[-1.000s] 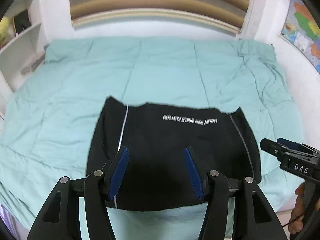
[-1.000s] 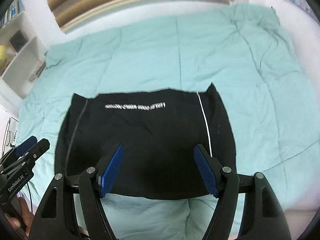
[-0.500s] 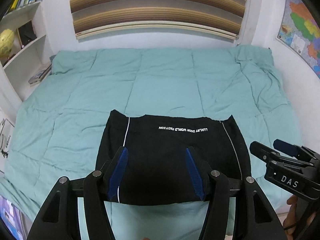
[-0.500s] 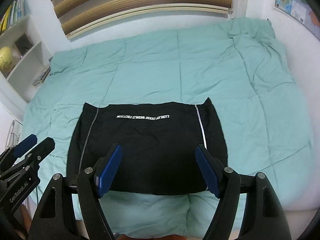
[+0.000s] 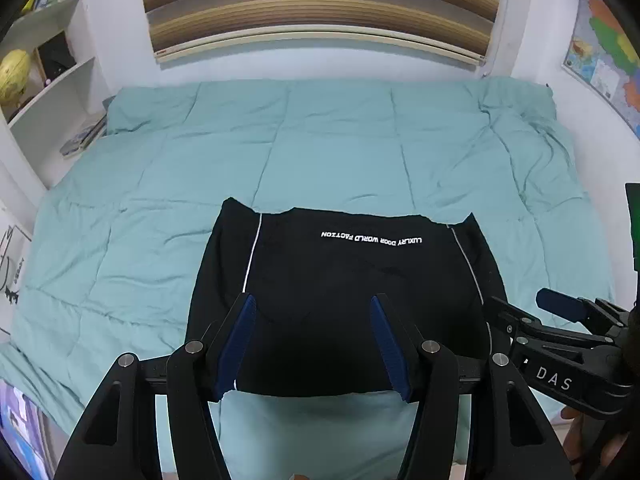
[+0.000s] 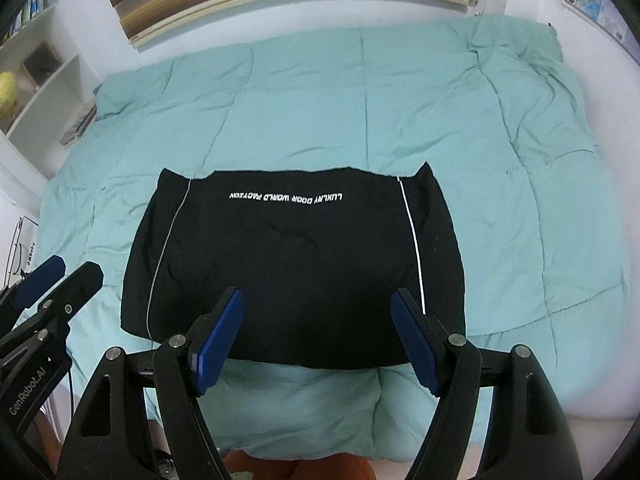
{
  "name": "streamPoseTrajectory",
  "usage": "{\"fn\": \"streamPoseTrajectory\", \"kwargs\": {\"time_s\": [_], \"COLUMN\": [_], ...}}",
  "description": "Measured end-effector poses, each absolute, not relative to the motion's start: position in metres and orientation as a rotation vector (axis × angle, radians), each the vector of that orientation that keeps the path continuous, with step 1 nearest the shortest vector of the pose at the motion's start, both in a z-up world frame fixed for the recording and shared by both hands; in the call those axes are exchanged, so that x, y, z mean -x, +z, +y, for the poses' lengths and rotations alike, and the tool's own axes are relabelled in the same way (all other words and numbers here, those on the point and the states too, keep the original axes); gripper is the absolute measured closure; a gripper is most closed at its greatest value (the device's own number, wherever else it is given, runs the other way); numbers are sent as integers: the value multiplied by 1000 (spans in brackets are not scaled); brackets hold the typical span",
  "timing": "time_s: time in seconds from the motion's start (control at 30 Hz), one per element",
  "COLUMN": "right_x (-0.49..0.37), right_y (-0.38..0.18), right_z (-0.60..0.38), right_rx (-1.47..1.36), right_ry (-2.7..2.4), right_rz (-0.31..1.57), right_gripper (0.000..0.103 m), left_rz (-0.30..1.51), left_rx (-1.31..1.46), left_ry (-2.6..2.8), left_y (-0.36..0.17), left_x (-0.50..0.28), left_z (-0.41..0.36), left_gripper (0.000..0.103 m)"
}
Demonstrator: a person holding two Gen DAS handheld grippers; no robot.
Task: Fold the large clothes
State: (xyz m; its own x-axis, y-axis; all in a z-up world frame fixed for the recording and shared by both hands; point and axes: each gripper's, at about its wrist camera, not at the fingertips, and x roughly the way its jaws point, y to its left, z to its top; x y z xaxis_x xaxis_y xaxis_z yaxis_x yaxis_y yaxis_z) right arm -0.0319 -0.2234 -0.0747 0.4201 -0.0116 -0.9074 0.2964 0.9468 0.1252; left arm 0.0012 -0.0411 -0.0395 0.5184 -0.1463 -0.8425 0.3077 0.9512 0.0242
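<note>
A black garment (image 5: 340,280) with white side stripes and a white line of text lies folded into a flat rectangle near the front edge of the bed; it also shows in the right wrist view (image 6: 296,264). My left gripper (image 5: 314,340) is open and empty, held above the garment's near edge. My right gripper (image 6: 318,340) is open and empty, also above the near edge. Each gripper shows in the other's view: the right one at the right (image 5: 560,344), the left one at the left (image 6: 44,304).
A teal quilt (image 5: 340,148) covers the bed (image 6: 520,208). White shelves (image 5: 48,92) with a yellow globe (image 5: 14,76) stand at the left. A striped headboard (image 5: 320,4) is at the back, a wall map (image 5: 604,56) at the right.
Both grippers have pulled back and up from the garment, so more of the bed and room shows. The garment lies still. Both stay open.
</note>
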Motion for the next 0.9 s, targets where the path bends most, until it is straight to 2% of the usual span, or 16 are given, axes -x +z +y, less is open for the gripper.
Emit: {"fn": "streamPoseTrajectory", "kwargs": {"time_s": [0.9], "right_x": [30], "right_y": [-90], "right_z": [-230], "right_rx": [-334], "right_ry": [-175], "right_rz": [1185], "right_gripper": [25], "left_rz": [1001], "left_rx": [-238], "left_ry": [-291], "left_y": [-49], "left_x": [-10], "left_z": [-50], "left_gripper": [42]}}
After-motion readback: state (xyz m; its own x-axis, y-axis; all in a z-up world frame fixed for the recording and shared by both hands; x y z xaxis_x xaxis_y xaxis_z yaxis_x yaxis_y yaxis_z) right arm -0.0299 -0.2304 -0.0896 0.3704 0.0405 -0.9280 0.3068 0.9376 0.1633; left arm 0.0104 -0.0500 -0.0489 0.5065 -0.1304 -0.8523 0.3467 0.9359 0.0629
